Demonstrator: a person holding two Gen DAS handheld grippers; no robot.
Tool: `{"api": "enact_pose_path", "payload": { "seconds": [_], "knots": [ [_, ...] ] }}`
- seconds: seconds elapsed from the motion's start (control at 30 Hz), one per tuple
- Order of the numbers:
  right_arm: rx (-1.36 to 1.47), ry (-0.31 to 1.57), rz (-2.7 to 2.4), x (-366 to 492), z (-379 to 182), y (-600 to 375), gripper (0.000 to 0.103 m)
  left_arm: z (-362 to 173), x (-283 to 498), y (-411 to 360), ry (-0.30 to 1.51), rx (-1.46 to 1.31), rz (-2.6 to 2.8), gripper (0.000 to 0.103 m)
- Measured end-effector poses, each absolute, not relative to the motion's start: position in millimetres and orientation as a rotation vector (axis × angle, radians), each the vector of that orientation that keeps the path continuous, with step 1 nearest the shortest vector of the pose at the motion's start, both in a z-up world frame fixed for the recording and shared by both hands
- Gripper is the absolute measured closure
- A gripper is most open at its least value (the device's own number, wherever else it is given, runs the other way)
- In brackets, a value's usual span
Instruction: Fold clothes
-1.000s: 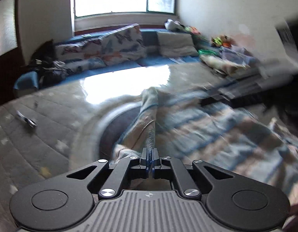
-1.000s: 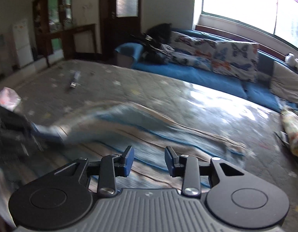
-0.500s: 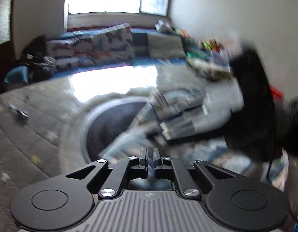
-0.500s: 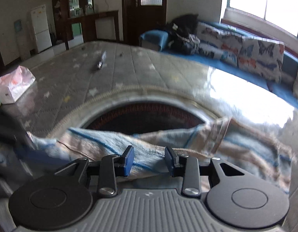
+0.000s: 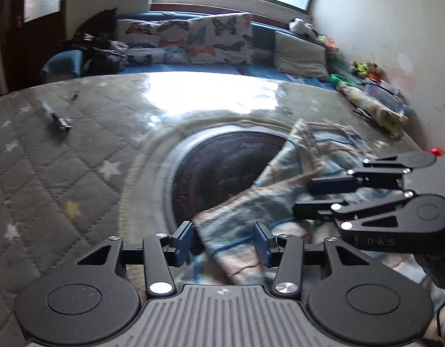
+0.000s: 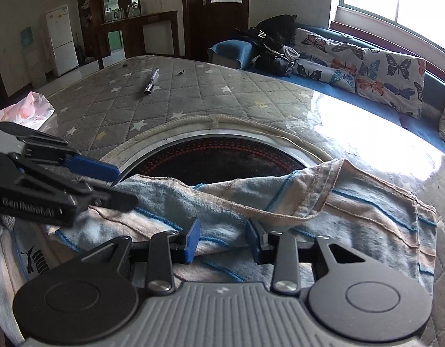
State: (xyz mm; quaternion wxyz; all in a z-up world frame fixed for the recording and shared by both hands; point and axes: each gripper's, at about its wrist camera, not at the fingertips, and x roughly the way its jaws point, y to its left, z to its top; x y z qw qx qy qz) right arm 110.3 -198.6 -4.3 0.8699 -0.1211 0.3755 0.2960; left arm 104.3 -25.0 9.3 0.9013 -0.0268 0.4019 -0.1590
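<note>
One striped garment (image 6: 323,211) lies crumpled over near edge of quilted mattress (image 6: 170,92), partly covering one dark round inset (image 5: 222,170). Two grippers: left gripper (image 5: 222,238) wide, empty; right gripper (image 6: 224,240) wide, straddling cloth. One pen (image 6: 151,81) at far-left edge.

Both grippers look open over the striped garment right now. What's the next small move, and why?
Probably shut the right gripper on the cloth between its fingers: the striped garment lies loosely bunched with a raised fold, and the left gripper is open too, so nothing holds it for the next fold.
</note>
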Motion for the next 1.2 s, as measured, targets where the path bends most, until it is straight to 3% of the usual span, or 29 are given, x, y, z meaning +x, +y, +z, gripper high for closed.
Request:
{"api": "enact_pose_path", "payload": {
  "seconds": [0.1, 0.17, 0.5, 0.93, 1.2],
  "knots": [
    [-0.248, 0.769, 0.613, 109.0, 0.8, -201.4, 0.067, 11.4, 102.5, -26.6, 0.818, -0.062, -0.323, 0.094],
    [-0.238, 0.753, 0.609, 106.8, 5.8, -206.1, 0.067, 16.5, 101.8, -26.0, 0.791, -0.043, -0.31, 0.099],
    [-0.249, 0.737, 0.446, 112.1, 12.4, -251.6, 0.061, 53.7, 131.7, -5.3, 0.573, 0.116, -0.066, 0.099],
    [-0.155, 0.797, 0.337, 146.8, -2.1, -299.4, 0.062, 10.1, 184.8, 34.1, 0.69, 0.158, 0.125, 0.099],
    [-0.115, 0.809, 0.334, 170.9, -4.7, -304.4, 0.062, 25.3, 169.4, 31.3, 0.712, 0.061, -0.036, 0.096]
  ]
}}
